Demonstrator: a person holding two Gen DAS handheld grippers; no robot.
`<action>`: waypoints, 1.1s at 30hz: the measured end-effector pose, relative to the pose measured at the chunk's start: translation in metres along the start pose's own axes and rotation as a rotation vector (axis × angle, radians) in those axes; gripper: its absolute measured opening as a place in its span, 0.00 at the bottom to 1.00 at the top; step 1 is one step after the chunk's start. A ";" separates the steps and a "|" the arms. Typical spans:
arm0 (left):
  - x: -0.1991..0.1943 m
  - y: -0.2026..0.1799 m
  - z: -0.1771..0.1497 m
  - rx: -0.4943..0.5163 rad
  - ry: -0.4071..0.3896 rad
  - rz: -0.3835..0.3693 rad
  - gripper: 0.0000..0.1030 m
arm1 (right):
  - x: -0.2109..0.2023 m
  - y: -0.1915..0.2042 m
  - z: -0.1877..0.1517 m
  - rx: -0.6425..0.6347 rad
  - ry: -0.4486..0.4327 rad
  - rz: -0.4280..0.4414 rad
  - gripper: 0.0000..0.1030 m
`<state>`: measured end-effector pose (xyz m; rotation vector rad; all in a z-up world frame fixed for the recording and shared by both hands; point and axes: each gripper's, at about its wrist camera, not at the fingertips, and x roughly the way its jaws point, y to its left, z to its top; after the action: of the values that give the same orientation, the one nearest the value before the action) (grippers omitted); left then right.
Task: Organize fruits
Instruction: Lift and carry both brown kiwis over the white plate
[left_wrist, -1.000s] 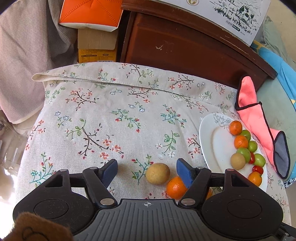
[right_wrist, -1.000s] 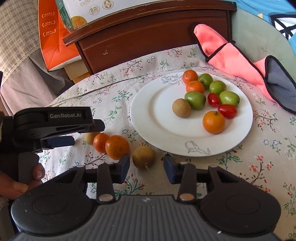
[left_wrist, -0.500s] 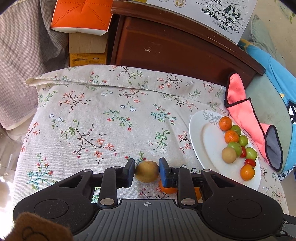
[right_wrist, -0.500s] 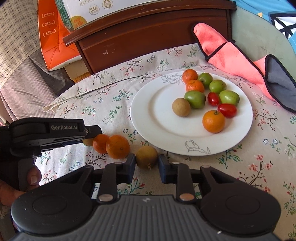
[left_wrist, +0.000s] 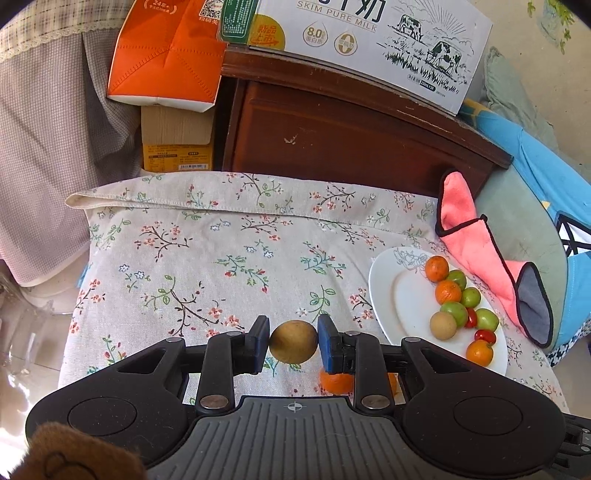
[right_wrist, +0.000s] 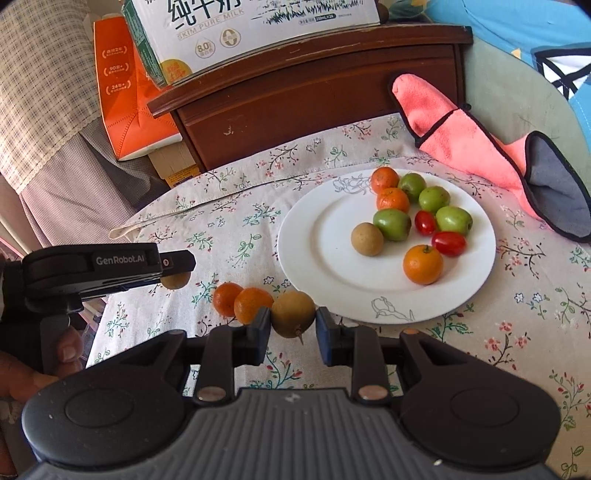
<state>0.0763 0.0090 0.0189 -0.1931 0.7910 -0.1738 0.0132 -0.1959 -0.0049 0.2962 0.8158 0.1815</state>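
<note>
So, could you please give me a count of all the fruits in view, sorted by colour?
Orange fruits: 5
Green fruits: 4
Brown fruits: 3
Red tomatoes: 2
Total: 14

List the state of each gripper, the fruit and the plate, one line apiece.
Left gripper: shut on a brown fruit.
Right gripper: shut on a second brown fruit.
Two oranges: loose on the cloth beside the plate.
Plate: upright on the cloth, holding ten fruits.
Pink cloth: lying crumpled behind the plate.
</note>
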 end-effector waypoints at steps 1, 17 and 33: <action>-0.002 -0.001 0.000 0.006 -0.005 -0.004 0.25 | -0.002 -0.001 0.001 0.004 -0.004 0.002 0.26; -0.019 -0.035 0.016 0.095 -0.075 -0.108 0.25 | -0.049 -0.021 0.041 0.015 -0.135 0.007 0.26; 0.037 -0.076 0.027 0.188 0.000 -0.196 0.25 | -0.019 -0.050 0.053 0.058 -0.025 0.015 0.26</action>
<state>0.1152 -0.0702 0.0304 -0.0927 0.7505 -0.4311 0.0417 -0.2586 0.0260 0.3584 0.7948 0.1686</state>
